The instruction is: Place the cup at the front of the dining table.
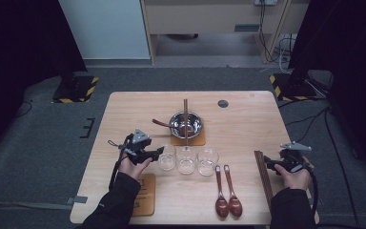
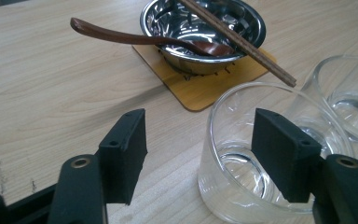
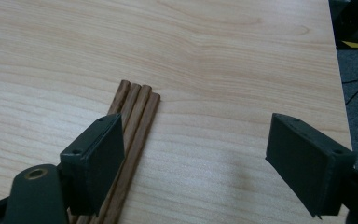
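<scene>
Three clear glasses stand in a row at mid-table. My left gripper (image 1: 159,153) sits at the leftmost glass (image 1: 167,158), open. In the left gripper view its jaws (image 2: 205,156) straddle the near wall of that glass (image 2: 235,186): one pad is outside, the other is over the glass's mouth, and neither presses on it. My right gripper (image 1: 267,162) is open just above a bundle of brown chopsticks (image 1: 263,177) at the table's right. In the right gripper view its jaws (image 3: 196,158) stand wide, and the left pad hangs over the chopsticks (image 3: 137,109).
A steel bowl (image 1: 186,125) on a wooden coaster (image 1: 198,140) holds a brown spoon (image 2: 121,36), and a pair of chopsticks (image 2: 242,44) lies across it. Two brown spoons (image 1: 228,196) lie near the front edge. Another coaster (image 1: 146,193) sits at the front left.
</scene>
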A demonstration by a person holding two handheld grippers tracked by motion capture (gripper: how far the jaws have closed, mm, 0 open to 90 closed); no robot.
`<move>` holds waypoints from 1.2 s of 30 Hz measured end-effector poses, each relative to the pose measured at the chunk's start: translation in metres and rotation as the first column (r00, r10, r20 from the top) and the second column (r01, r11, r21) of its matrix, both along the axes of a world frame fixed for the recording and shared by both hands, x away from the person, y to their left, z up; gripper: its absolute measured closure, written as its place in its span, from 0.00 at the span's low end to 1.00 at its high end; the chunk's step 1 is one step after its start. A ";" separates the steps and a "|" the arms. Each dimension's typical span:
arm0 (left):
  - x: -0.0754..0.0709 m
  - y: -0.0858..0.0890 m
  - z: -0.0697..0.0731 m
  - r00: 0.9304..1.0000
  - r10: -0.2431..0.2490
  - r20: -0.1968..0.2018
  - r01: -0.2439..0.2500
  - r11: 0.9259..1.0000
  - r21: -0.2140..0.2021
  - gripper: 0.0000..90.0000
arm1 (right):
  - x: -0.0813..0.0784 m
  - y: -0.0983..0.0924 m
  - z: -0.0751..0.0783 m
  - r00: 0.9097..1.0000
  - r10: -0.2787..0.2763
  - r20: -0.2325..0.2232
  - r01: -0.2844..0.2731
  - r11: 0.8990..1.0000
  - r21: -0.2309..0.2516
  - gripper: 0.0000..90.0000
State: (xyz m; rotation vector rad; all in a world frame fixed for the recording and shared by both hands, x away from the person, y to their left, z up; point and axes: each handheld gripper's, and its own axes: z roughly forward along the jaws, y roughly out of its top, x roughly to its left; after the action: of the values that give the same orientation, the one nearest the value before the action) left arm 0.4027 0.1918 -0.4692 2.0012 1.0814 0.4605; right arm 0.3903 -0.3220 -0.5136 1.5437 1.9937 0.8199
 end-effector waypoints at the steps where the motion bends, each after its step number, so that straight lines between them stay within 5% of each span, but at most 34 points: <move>1: 0.001 -0.001 -0.001 1.000 -0.001 -0.006 0.001 1.000 0.006 0.40 | 0.000 -0.001 -0.001 1.000 0.001 -0.003 -0.001 1.000 -0.002 0.21; 19: 0.009 -0.010 -0.008 0.994 0.033 -0.099 -0.028 0.998 0.056 0.60 | 0.001 -0.015 -0.015 0.998 -0.033 -0.046 0.032 0.999 -0.021 0.21; 36: 0.015 -0.027 -0.012 0.985 0.027 -0.170 -0.007 0.993 0.114 0.79 | 0.001 -0.016 -0.018 0.999 -0.027 -0.039 0.027 1.000 0.000 0.19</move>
State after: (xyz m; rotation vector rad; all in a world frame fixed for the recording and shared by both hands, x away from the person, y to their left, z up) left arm 0.4180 0.1644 -0.4812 2.1647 1.2015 0.3713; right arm 0.3909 -0.3383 -0.5314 1.5947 1.9959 0.7852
